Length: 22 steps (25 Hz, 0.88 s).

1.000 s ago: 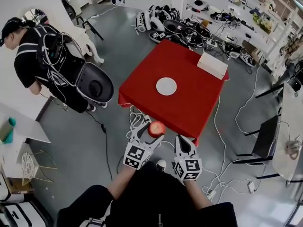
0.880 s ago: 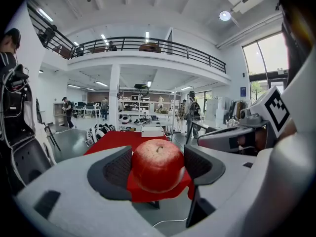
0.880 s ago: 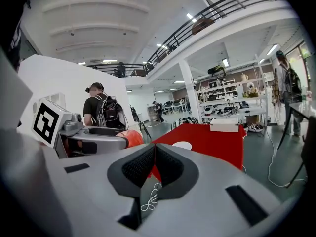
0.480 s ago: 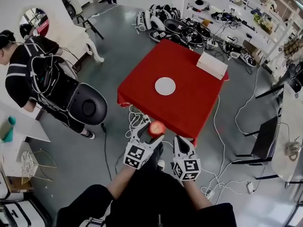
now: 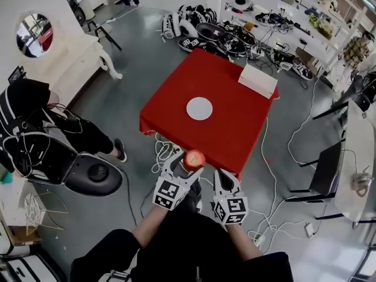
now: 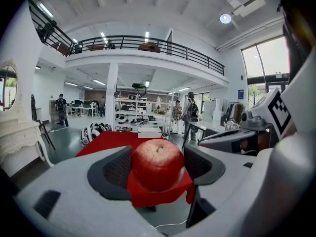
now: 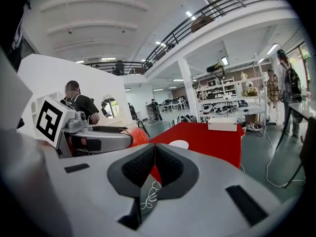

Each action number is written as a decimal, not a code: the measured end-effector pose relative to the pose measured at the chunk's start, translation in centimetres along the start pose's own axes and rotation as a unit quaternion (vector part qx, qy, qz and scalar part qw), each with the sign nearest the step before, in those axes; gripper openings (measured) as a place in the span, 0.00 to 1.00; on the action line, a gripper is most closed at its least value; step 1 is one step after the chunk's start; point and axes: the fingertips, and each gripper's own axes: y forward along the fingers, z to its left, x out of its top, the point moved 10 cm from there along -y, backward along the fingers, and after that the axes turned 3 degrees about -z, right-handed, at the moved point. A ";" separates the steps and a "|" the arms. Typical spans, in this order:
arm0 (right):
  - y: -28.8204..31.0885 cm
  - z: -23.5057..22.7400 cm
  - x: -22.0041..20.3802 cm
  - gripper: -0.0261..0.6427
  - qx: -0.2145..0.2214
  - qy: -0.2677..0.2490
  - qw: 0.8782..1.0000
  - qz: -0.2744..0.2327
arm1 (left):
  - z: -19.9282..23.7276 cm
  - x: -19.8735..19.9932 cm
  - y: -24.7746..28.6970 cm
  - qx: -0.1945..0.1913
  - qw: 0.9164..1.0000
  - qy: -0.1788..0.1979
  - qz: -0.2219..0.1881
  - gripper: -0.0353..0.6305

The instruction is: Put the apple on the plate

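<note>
1. My left tool (image 5: 189, 163) gripped the round red apple (image 6: 158, 163) between its two dark ribbed pads (image 6: 118, 169), stem upward, so that it could ride without rolling.
2. My right tool (image 7: 154, 168) was pressed shut on nothing and held just beside the left; I judged one grip enough for the apple.
3. Both hung over the grey floor (image 5: 135, 104), short of the square red-clothed bench (image 5: 235, 131).
4. The round white plate (image 5: 199, 108) lay bare mid-bench, well apart from the apple, so the carry forward was not yet done.
</note>
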 end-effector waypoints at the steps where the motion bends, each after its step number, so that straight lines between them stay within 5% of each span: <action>1: 0.3 0.0 -0.1 0.06 0.001 0.002 1.000 0.002 | 0.2 -0.1 0.1 -0.001 1.000 -0.002 0.002 0.56; 22: 10.9 -2.8 3.2 0.06 0.010 -0.010 1.000 0.019 | 9.0 1.0 7.9 -0.003 1.000 -0.012 0.007 0.56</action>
